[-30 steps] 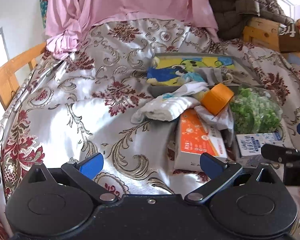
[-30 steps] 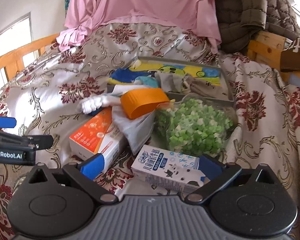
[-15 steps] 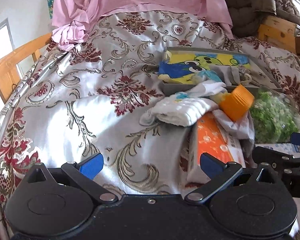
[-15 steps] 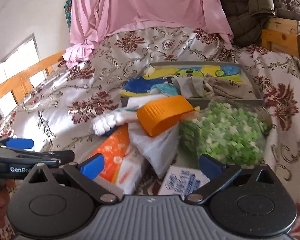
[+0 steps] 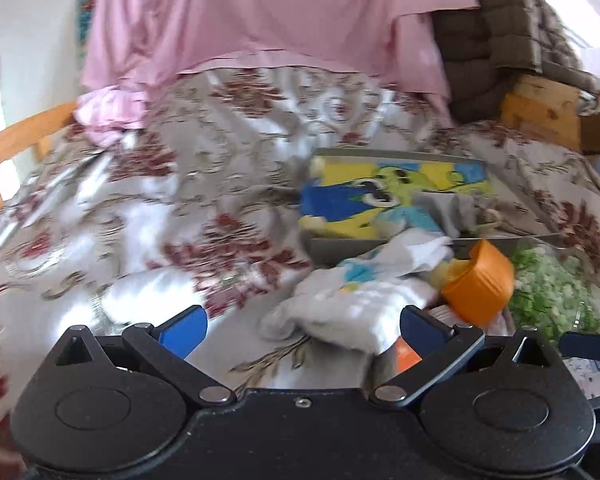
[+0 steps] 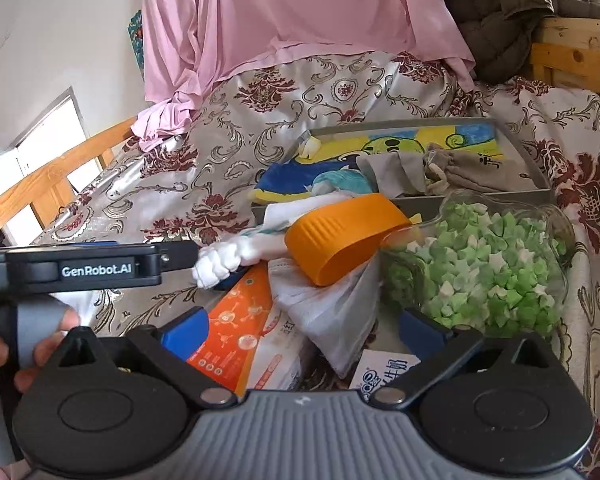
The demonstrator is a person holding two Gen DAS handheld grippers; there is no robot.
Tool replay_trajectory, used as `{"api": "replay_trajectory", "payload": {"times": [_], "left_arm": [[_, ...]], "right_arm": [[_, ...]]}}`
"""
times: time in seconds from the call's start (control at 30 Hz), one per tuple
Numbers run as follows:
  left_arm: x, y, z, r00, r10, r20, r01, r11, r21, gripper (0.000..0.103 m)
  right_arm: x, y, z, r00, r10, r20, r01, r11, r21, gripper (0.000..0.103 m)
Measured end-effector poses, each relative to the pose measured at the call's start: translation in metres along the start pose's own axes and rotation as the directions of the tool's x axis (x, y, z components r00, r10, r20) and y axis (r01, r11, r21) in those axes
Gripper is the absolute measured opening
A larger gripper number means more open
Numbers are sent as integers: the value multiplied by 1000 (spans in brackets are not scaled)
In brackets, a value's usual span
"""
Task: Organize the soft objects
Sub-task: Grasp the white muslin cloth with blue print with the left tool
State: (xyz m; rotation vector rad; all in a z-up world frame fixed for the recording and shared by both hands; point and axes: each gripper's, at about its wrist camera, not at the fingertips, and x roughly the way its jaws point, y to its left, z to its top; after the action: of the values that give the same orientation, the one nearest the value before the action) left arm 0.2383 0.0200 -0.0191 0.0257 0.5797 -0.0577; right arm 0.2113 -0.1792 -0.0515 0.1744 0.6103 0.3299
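Note:
A white rolled sock (image 5: pixel 352 308) lies on the bedspread, between the open fingers of my left gripper (image 5: pixel 304 328). In the right wrist view the same sock (image 6: pixel 224 260) sits at the tip of the left gripper (image 6: pixel 100 268); whether they touch, I cannot tell. A grey tray (image 5: pixel 396 154) behind holds a yellow and blue cloth (image 5: pixel 380 192) and a grey pouch (image 6: pixel 452 172). My right gripper (image 6: pixel 304 330) is open over an orange tissue pack (image 6: pixel 236 320) and a white plastic bag (image 6: pixel 328 312), gripping nothing.
An orange lid (image 6: pixel 340 236) leans on the pile. A clear jar of green paper stars (image 6: pixel 480 260) lies at right, a milk carton (image 6: pixel 384 372) below it. Pink cloth (image 6: pixel 300 12) hangs behind. A wooden bed rail (image 6: pixel 52 176) runs at left.
My left gripper has moved forward and right until the white sock lies between its fingers. My right gripper has advanced over the pile. Both stay open.

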Motion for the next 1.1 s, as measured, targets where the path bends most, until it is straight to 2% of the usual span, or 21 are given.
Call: {"api": "replay_trajectory", "payload": {"times": [0.13,0.27,0.5,0.63,0.8,0.93,1.1], "left_arm": [[15,5,5,995,-102,-14,101,994,-30,102],[29,11,10,982,-188,-7,187,981,-56,102],[55,6,17,961,-271,-60,274,960,53,101],[67,12,18,943,-316,-100,321,946,39,97],[75,15,16,922,-356,-152,362,932,16,86],[79,15,15,916,-358,-179,364,931,1,78],[81,16,15,908,-366,-204,367,930,-37,67]], "right_arm": [[6,-2,1,1000,1,0,-1,1000,16,102],[14,-1,1,999,31,-19,-31,999,25,95],[21,4,1,1000,12,-11,-12,1000,8,93],[27,3,2,1000,-8,-21,8,1000,20,89],[31,2,3,999,-27,-23,27,999,37,86],[32,2,5,999,-28,-22,29,999,40,85],[36,1,4,998,-46,-35,47,998,41,77]]}}
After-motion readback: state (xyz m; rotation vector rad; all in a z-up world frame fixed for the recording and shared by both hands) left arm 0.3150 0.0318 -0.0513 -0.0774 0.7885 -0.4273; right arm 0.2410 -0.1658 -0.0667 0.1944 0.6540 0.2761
